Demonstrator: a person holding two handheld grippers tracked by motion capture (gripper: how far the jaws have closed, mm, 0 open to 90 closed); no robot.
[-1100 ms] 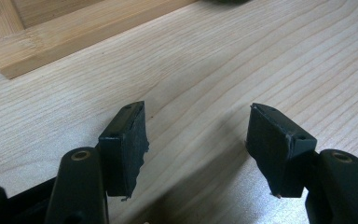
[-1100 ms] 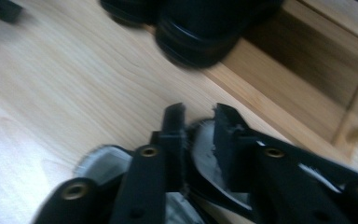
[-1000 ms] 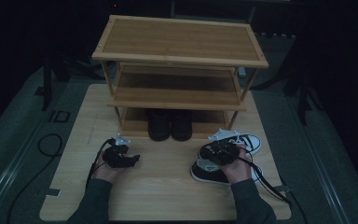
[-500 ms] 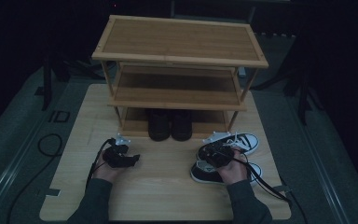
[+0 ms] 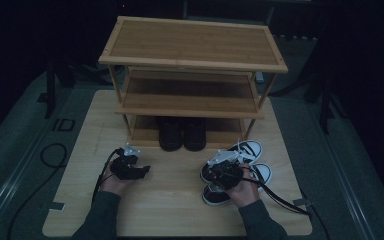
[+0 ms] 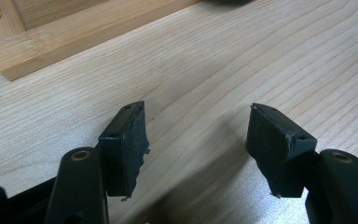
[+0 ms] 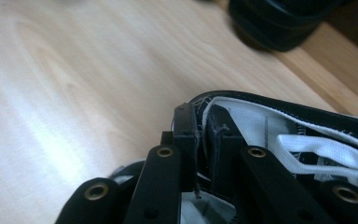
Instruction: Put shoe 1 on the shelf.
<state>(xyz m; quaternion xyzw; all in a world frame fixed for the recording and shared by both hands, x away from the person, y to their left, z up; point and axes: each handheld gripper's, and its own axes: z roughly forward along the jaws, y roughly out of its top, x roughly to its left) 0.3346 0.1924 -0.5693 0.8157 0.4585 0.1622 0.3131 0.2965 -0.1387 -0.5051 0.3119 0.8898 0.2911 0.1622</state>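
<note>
High view: the right hand-held gripper (image 5: 223, 170) has shifted a little toward the person and to the left since a second ago, and now sits over the near sneaker (image 5: 232, 186), the front one of a black-and-white pair on the right of the worktop (image 5: 175, 210). Its jaws have just been closing, with the sneaker's collar edge between them. The far sneaker (image 5: 240, 152) lies touching the near one, just behind it. The left hand-held gripper (image 5: 130, 167) rests where it was, on the left of the worktop in front of the shoe rack (image 5: 192, 60). The rack has three wooden shelves; the top and middle ones are bare, and a pair of black shoes (image 5: 182, 134) stands side by side on the bottom shelf.

Left gripper view: the left hand-held gripper (image 6: 196, 140) has its jaws spread wide over bare wood, nothing between them. The rack's bottom rail (image 6: 74, 35) crosses the upper left corner.

Right gripper view: the right hand-held gripper (image 7: 201, 128) is pinching the sneaker's collar edge, one pad outside the black rim, the other inside against the white lining (image 7: 251, 126). White laces (image 7: 326, 144) run off to the right. A black shoe (image 7: 284, 21) on the rack's rail shows blurred at the top.
</note>
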